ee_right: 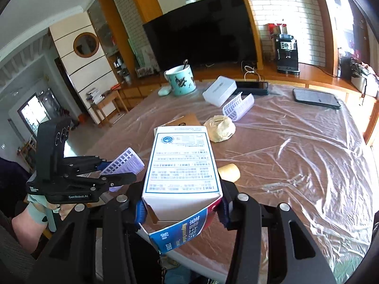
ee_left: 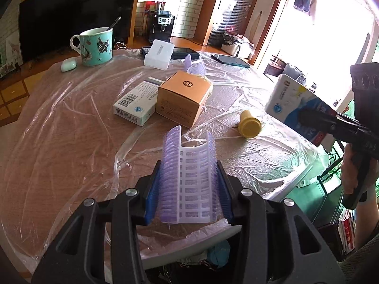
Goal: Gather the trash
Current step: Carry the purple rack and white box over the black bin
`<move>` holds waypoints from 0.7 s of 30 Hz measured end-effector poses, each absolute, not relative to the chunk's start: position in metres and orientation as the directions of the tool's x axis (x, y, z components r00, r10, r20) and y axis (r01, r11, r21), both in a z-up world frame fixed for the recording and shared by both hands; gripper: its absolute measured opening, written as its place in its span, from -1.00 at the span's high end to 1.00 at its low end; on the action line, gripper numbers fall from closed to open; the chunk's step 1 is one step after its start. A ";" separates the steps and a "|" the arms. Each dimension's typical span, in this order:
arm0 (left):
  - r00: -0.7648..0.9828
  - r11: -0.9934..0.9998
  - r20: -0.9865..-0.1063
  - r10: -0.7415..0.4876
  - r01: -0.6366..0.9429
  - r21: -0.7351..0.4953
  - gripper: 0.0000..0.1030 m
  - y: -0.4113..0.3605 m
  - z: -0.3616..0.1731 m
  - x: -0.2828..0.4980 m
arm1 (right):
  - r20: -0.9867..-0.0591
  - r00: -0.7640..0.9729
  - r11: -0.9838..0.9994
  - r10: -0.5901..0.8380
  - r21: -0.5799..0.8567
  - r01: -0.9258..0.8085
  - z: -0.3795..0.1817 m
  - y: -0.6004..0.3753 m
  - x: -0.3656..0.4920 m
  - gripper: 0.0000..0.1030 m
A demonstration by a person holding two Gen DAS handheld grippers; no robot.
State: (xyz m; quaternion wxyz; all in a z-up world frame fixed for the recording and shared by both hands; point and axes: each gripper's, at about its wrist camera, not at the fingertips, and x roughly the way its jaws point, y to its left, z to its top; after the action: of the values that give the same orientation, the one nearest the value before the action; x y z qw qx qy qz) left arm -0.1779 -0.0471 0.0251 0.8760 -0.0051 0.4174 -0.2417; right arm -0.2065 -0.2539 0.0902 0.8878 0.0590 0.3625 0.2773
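Observation:
My left gripper [ee_left: 189, 177] is shut on a curled purple-and-white blister sheet [ee_left: 189, 179] and holds it above the near edge of the table; it also shows in the right wrist view [ee_right: 125, 163]. My right gripper [ee_right: 182, 203] is shut on a white and blue medicine box [ee_right: 181, 163], open at its near end, held above the table edge; the box also shows in the left wrist view [ee_left: 296, 104]. On the table lie a brown cardboard box [ee_left: 183, 97], a second white medicine box [ee_left: 137, 105], a yellow cap [ee_left: 250, 124], another blister sheet [ee_right: 238, 106] and a crumpled wad [ee_right: 220, 127].
The table carries a clear plastic sheet [ee_left: 71, 123]. At the back stand a teal mug with a spoon [ee_left: 96, 47], a white earbud case [ee_left: 68, 65], a white plastic box [ee_left: 158, 54], a dark device [ee_right: 253, 87] and a tablet [ee_right: 316, 98].

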 end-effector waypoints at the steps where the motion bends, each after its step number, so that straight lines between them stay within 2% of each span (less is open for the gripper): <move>1: 0.536 0.882 -0.727 -0.428 0.422 -0.208 0.15 -0.048 0.026 -0.179 | -0.610 0.584 0.839 0.536 0.306 -0.450 0.091 -0.255 -0.208 0.11; 21: 0.539 0.877 -0.726 -0.426 0.442 -0.186 0.14 -0.051 0.034 -0.213 | -0.657 0.559 0.848 0.506 0.259 -0.462 0.079 -0.251 -0.243 0.11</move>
State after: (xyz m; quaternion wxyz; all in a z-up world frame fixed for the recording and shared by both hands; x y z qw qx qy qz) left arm -0.2129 -0.0511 0.0343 0.8772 0.0098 0.4113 -0.2475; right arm -0.2430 -0.2509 0.0787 0.8825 0.0285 0.3811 0.2742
